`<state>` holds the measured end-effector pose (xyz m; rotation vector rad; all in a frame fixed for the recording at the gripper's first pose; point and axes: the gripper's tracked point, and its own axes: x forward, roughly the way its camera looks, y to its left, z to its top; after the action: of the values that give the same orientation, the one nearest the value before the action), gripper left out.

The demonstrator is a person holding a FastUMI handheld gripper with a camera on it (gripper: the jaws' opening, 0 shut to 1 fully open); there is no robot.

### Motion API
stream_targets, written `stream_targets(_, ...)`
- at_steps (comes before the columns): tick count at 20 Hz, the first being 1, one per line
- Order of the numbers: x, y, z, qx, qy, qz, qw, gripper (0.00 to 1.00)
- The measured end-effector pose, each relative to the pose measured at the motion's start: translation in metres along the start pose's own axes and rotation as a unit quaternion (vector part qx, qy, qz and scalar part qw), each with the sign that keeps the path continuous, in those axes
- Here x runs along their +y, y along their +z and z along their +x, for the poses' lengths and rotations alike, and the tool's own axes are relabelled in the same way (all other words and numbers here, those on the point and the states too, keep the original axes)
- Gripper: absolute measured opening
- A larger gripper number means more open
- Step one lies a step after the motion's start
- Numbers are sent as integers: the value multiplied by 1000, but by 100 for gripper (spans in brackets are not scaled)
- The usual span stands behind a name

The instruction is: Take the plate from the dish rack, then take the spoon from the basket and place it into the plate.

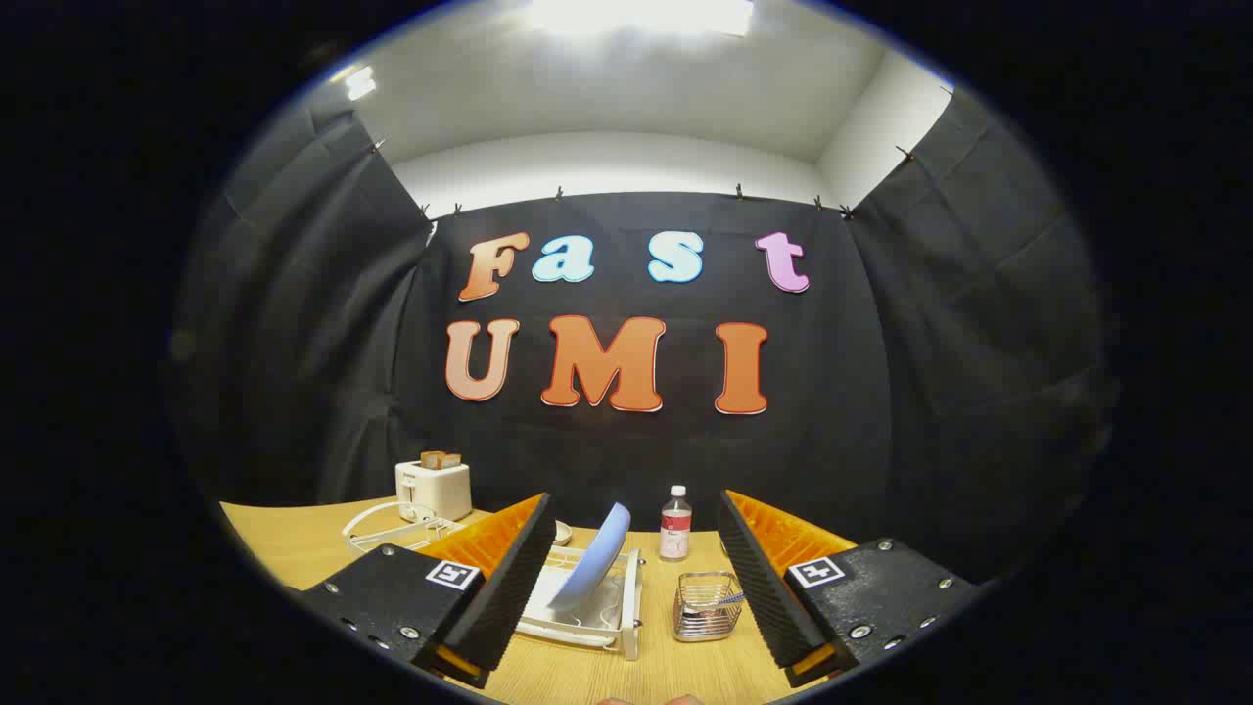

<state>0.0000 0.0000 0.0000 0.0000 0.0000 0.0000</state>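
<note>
A light blue plate (593,558) leans on edge in a white dish rack (585,615) on the wooden table (284,543), just ahead of my left finger. To its right stands a small wire basket (707,607) holding a spoon (726,597) with a blue handle, close to my right finger. My gripper (634,578) is open, its two black ridged fingers (509,587) spread wide on either side of the rack and basket, touching nothing.
A white toaster (434,490) with bread in it stands at the back left. A white wire stand (392,529) lies in front of it. A small clear bottle (674,524) with a white cap stands behind the basket near the cloth wall.
</note>
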Motion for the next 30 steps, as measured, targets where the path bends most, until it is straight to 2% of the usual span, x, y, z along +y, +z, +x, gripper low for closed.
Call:
stream_targets(15,17,6,0,-9,20,-13,1000,99)
stream_targets(19,17,3,7,8,26,-5,1000,99)
stream_targets(25,21,-10,41,74,53,25,995,99)
stream_targets(30,27,-41,71,164,81,50,982,99)
